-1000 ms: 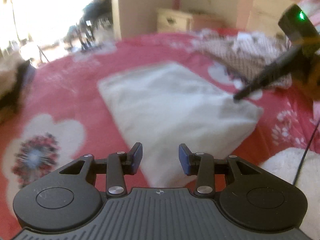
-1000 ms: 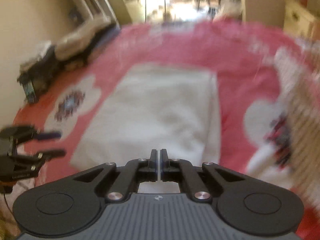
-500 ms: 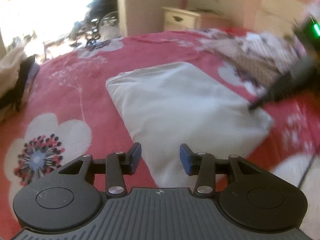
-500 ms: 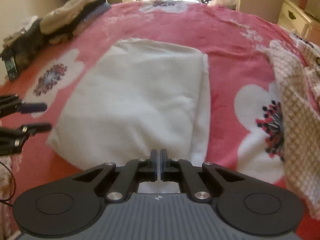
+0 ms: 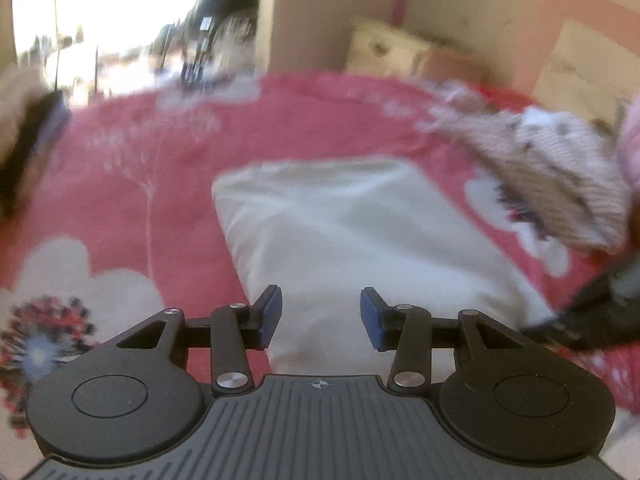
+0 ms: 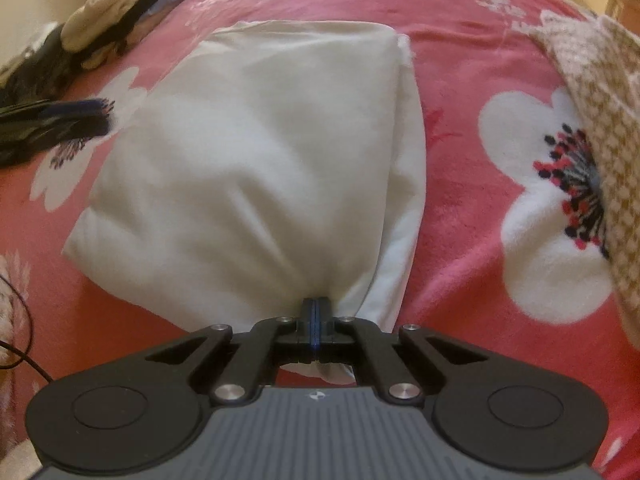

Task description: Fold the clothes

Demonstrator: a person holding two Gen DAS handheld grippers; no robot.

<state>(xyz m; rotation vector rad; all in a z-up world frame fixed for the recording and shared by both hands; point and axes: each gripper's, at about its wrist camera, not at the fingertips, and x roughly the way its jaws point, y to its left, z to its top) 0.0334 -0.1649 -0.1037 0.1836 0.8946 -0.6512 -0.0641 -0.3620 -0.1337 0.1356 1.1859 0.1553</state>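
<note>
Left wrist view: the left gripper (image 5: 320,316) hangs with its blue-padded jaws spread wide and nothing between them, poised over the near edge of the folded white cotton garment (image 5: 360,232). That garment lies as a flat rectangle on the pink fleece bedspread with white flowers (image 5: 132,152), filling the middle of the view from 6 o'clock up toward 12. At 3 o'clock a crumpled beige-and-white checked cloth (image 5: 560,176) sits on the bedspread just beyond the garment's right side. The right gripper (image 5: 592,312) shows as a dark blur at 4 o'clock, at the garment's near right corner. The picture is smeared, so finer detail is lost.

Right wrist view: the right gripper (image 6: 316,320) is clenched on the garment's near edge, and the cloth puckers into creases that fan out from the pinch. The garment (image 6: 260,140) stretches from 6 o'clock toward 12, a second layer showing along its right side. The left gripper (image 6: 60,120) blurs in at 9 o'clock, beside the garment's left edge. A pile of cream and dark clothes (image 6: 112,28) lies at 10 o'clock, the checked cloth (image 6: 600,120) at 3 o'clock.

The step in hand looks like securing the near edge for another fold. The left gripper would likely need to close on the near left corner, level with the right one, so both can carry the edge evenly.
</note>
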